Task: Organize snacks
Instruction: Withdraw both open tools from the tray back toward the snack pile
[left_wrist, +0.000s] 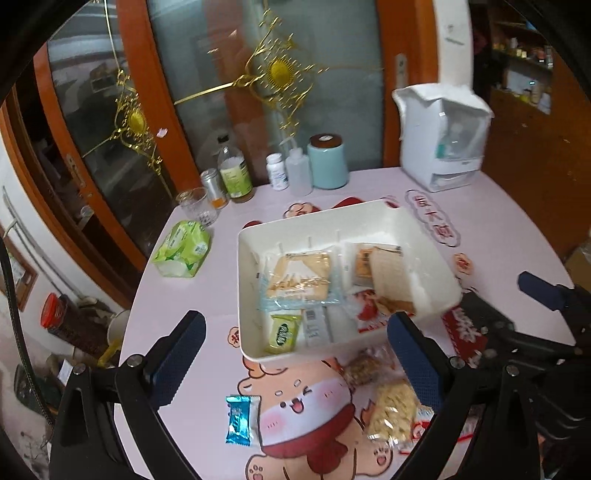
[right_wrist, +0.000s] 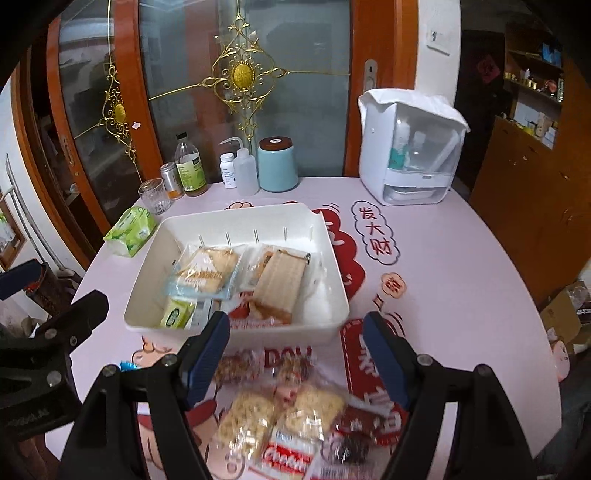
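A white bin (left_wrist: 255, 295) (right_wrist: 147, 291) sits mid-table and holds several wrapped snacks: crackers (left_wrist: 299, 280) (right_wrist: 203, 275), a wafer pack (left_wrist: 388, 273) (right_wrist: 280, 280) and a small green pack (left_wrist: 282, 332) (right_wrist: 177, 314). My left gripper (left_wrist: 295, 362) is open and empty, in front of the bin. A blue candy (left_wrist: 240, 417) lies loose between its fingers. My right gripper (right_wrist: 295, 362) is open and empty above a pile of loose cookie packs (right_wrist: 284, 424), which also shows in the left wrist view (left_wrist: 391, 410).
Bottles, a glass (right_wrist: 153, 195) and a teal canister (right_wrist: 277, 166) line the table's far edge before a glass door. A green tissue pack (right_wrist: 131, 230) lies left of the bin. A white appliance (right_wrist: 410, 147) stands at the far right.
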